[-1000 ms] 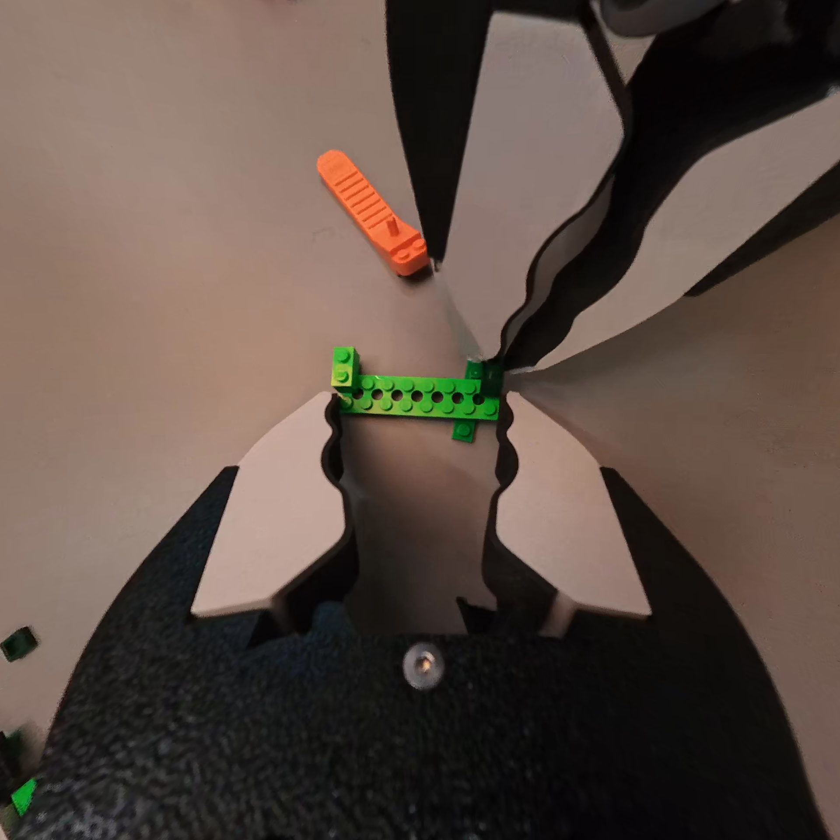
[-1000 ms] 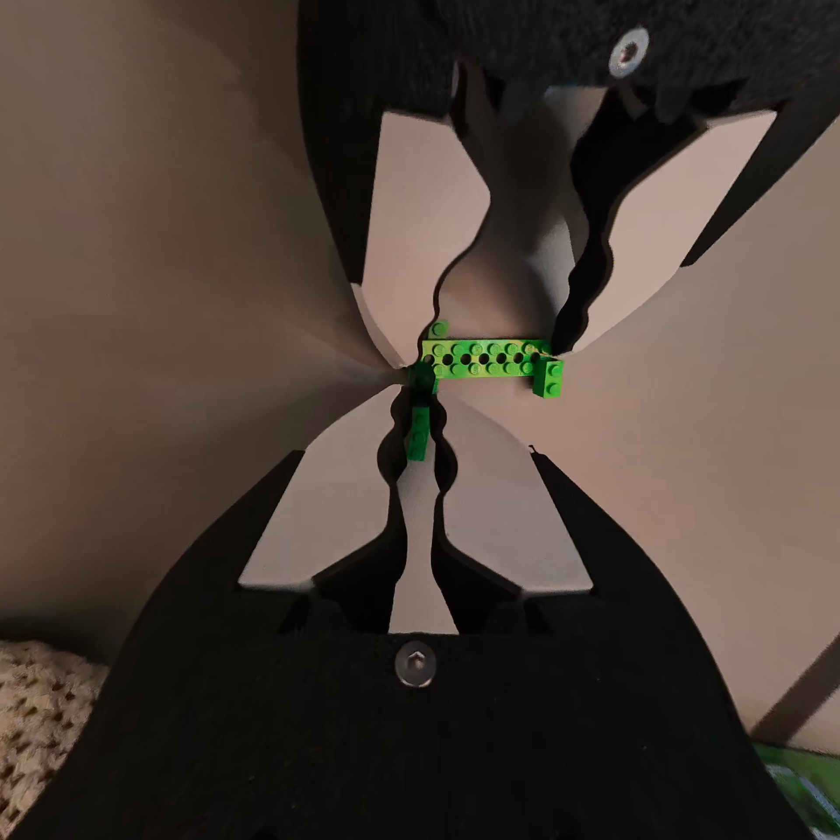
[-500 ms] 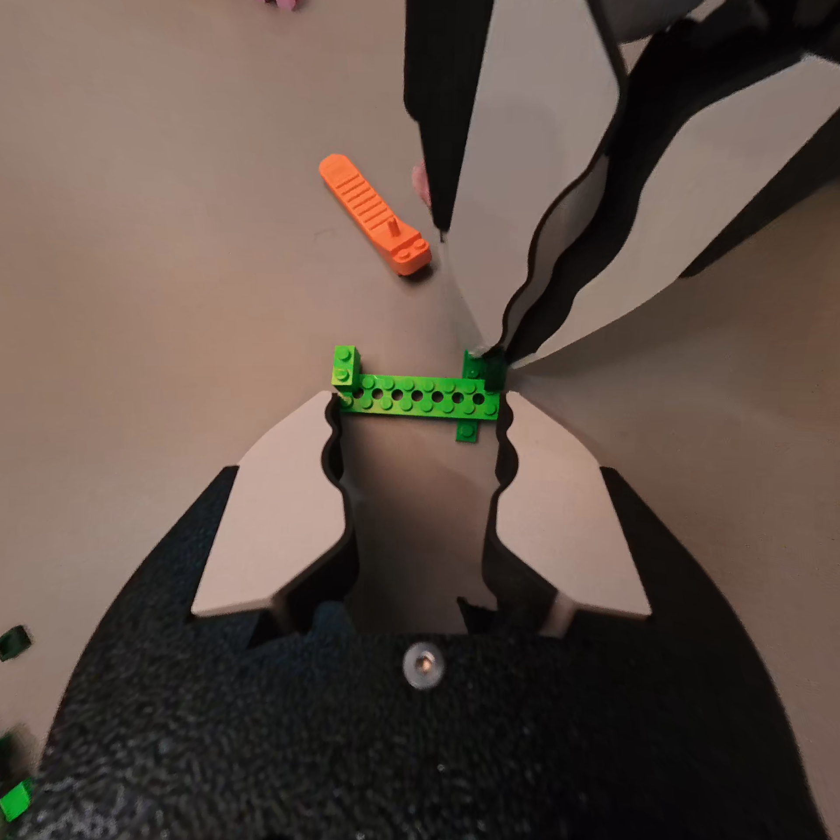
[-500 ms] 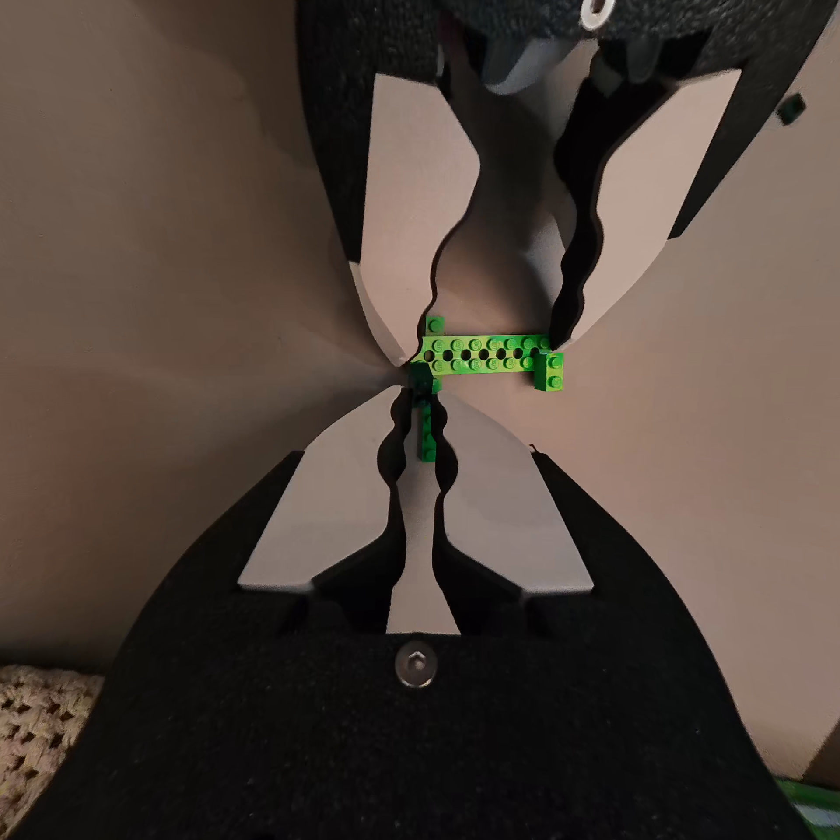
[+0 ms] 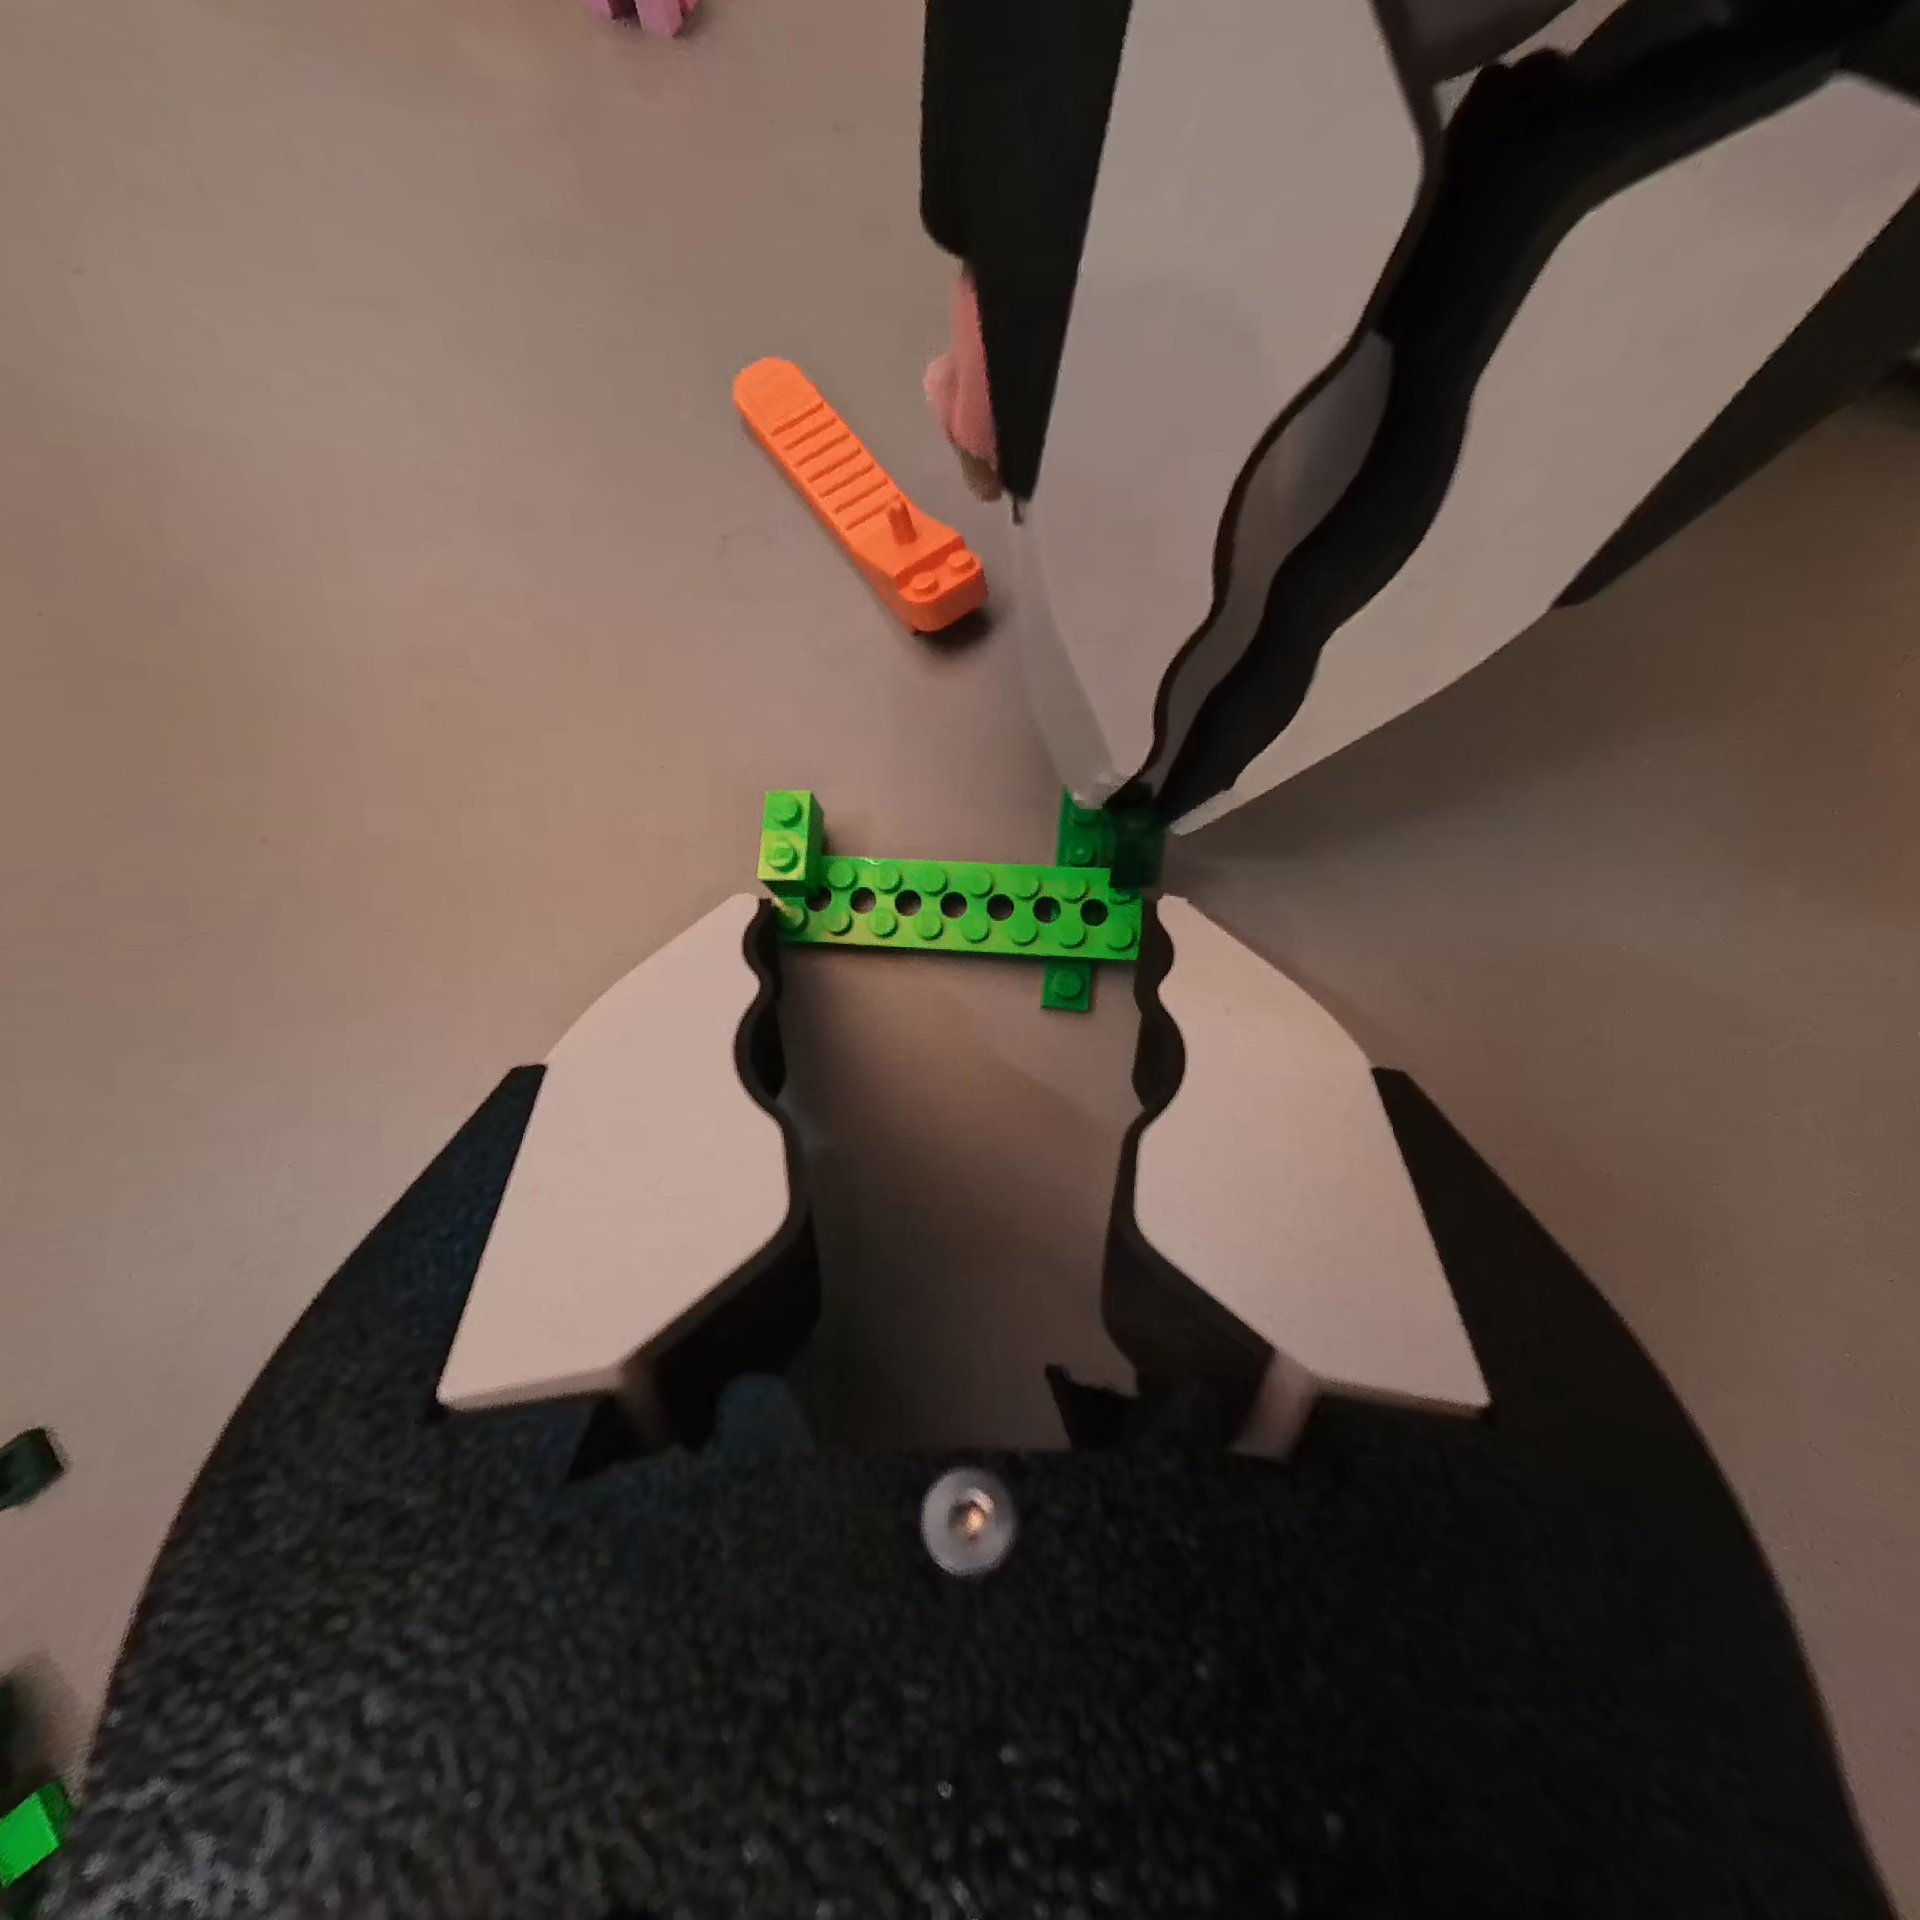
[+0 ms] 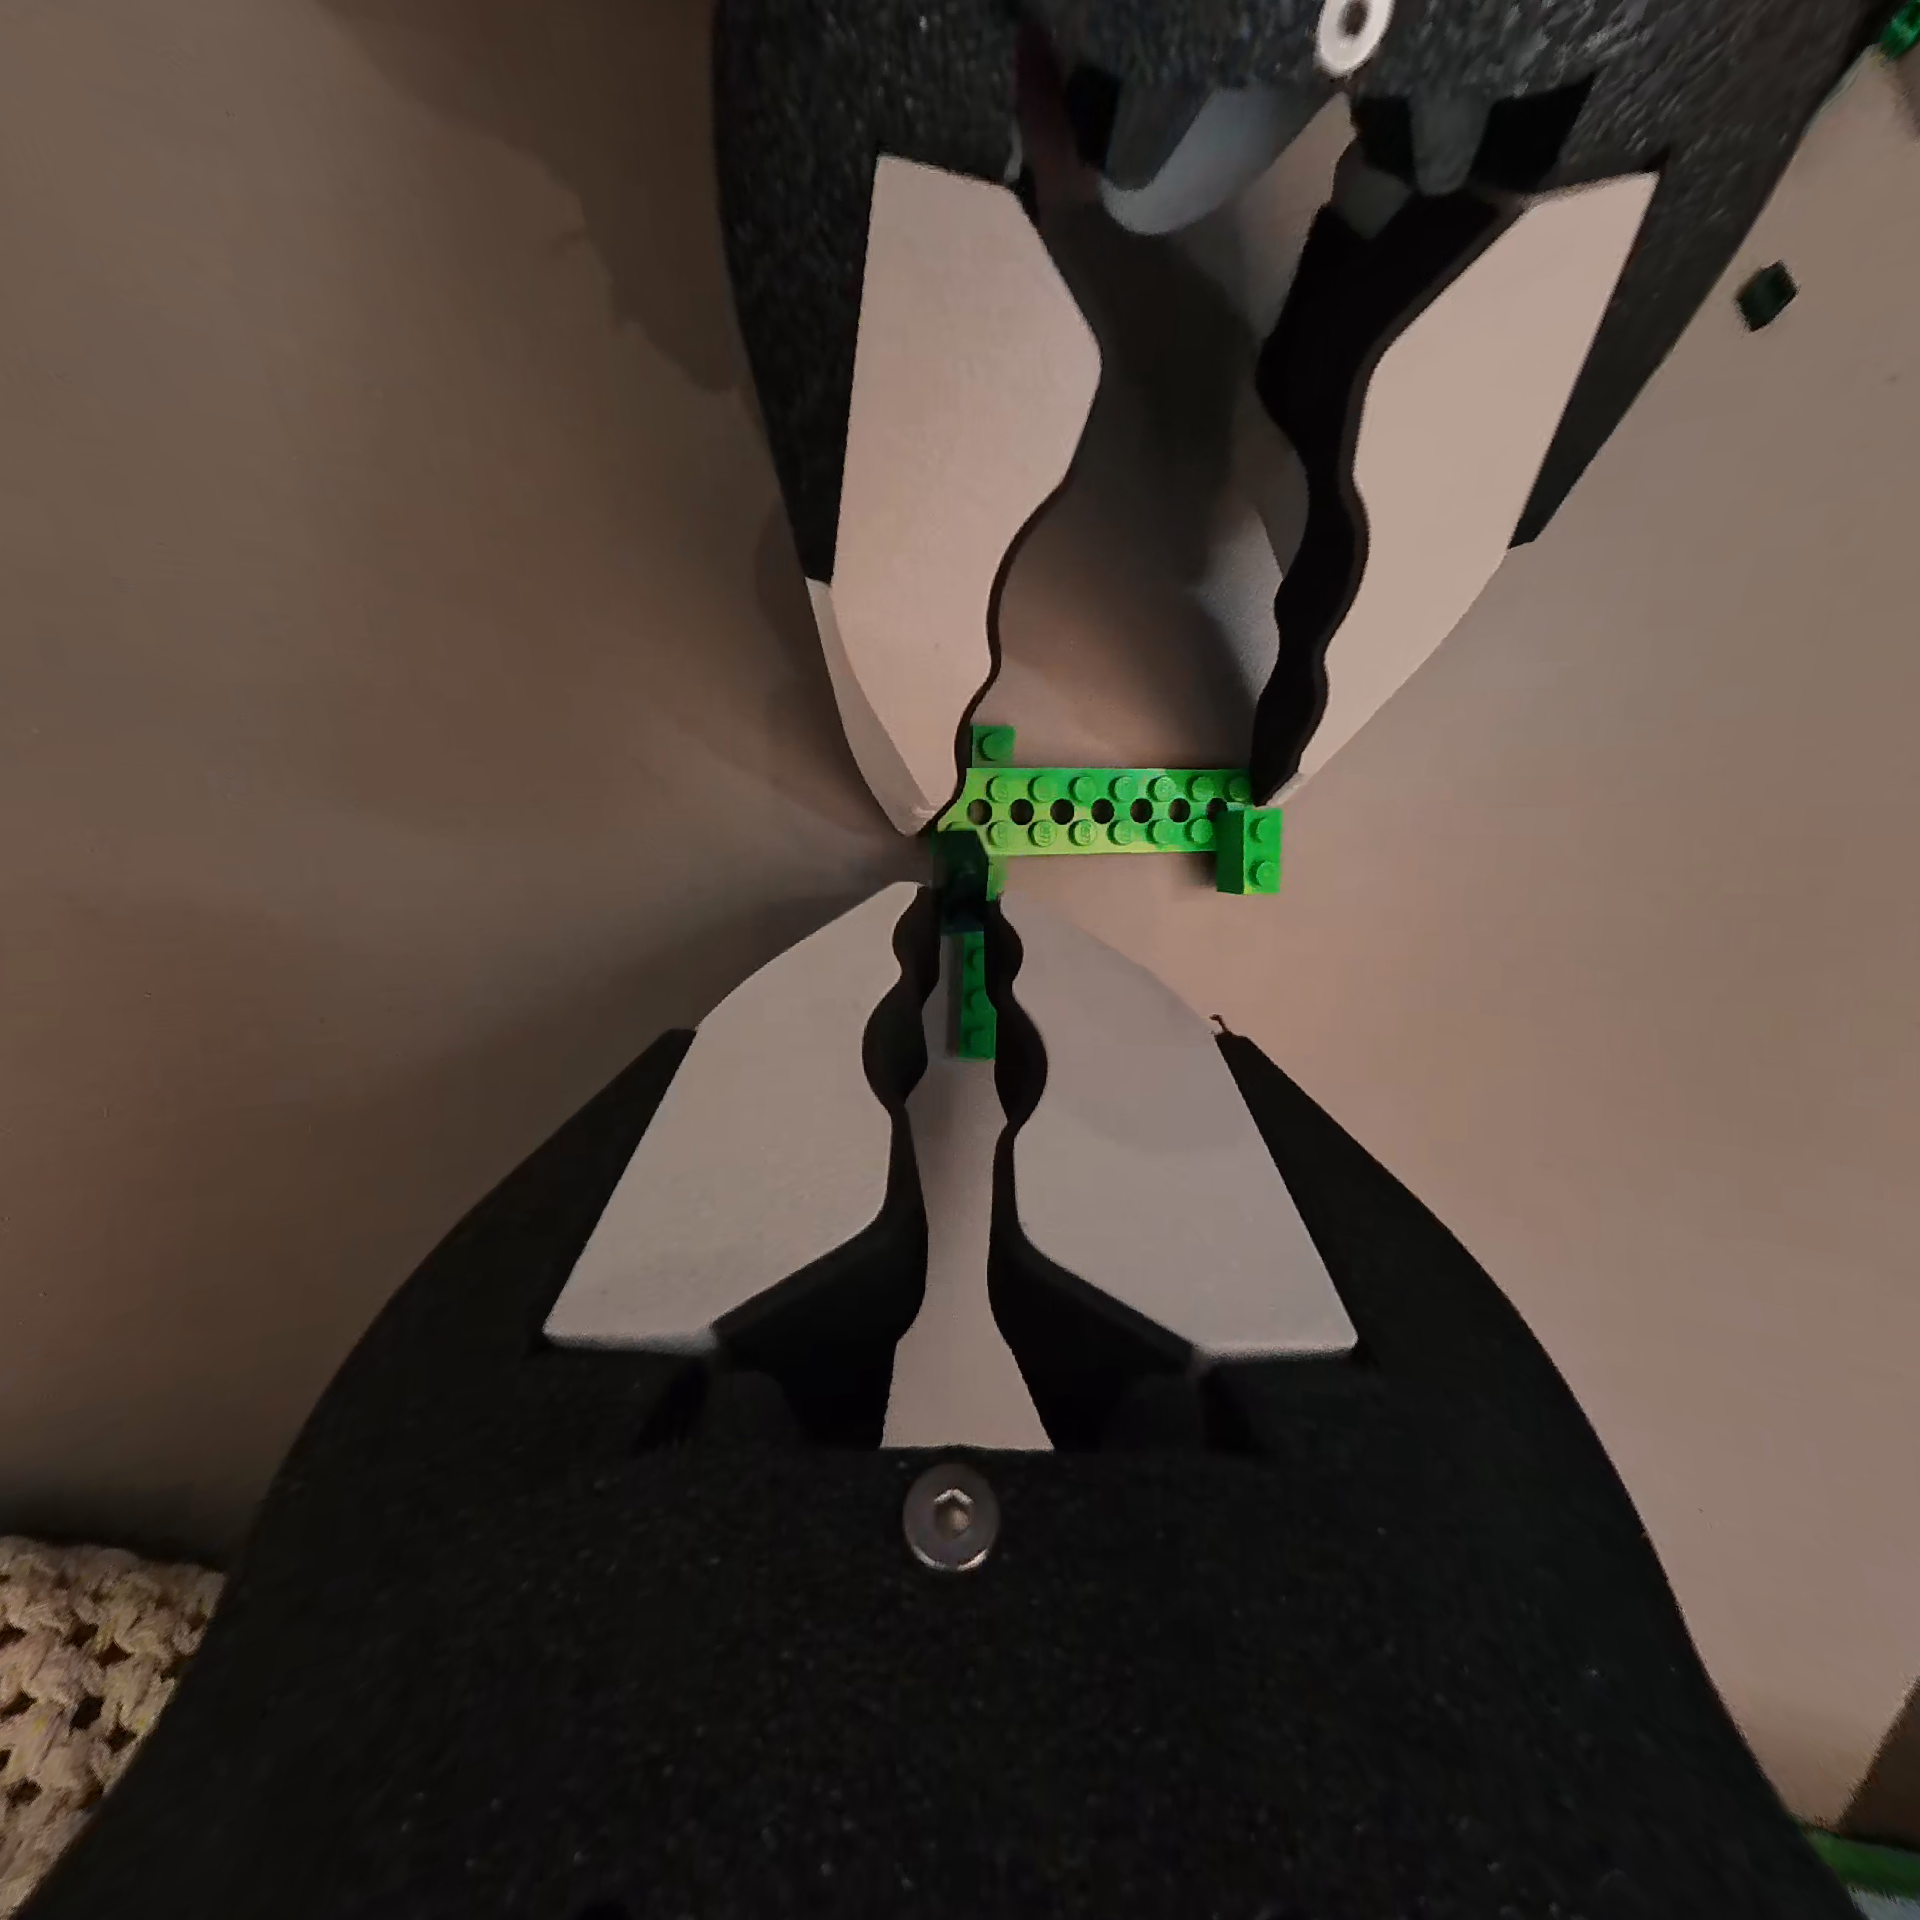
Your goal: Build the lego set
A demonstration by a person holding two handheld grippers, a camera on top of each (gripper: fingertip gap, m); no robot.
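A bright green plate with a row of holes lies level just above the tan table. My left gripper is shut on it, one fingertip at each end. A small bright green brick sits on its left end. A dark green narrow plate crosses its right end. My right gripper comes down from the upper right, shut on that dark green plate at the far side. In the right wrist view the dark green plate runs between my right gripper's fingers, and the left gripper holds the holed plate from above.
An orange brick separator lies on the table beyond the plate to the left. Loose green pieces lie at the lower left edge. A dark green piece lies far right. A cream knitted cloth is at the lower left. Left tips and right tips are each some 8 cm from the orange brick separator.
The left gripper and holed plate stay still. The right gripper has tilted slightly, and the dark green plate now runs straighter between its fingers.
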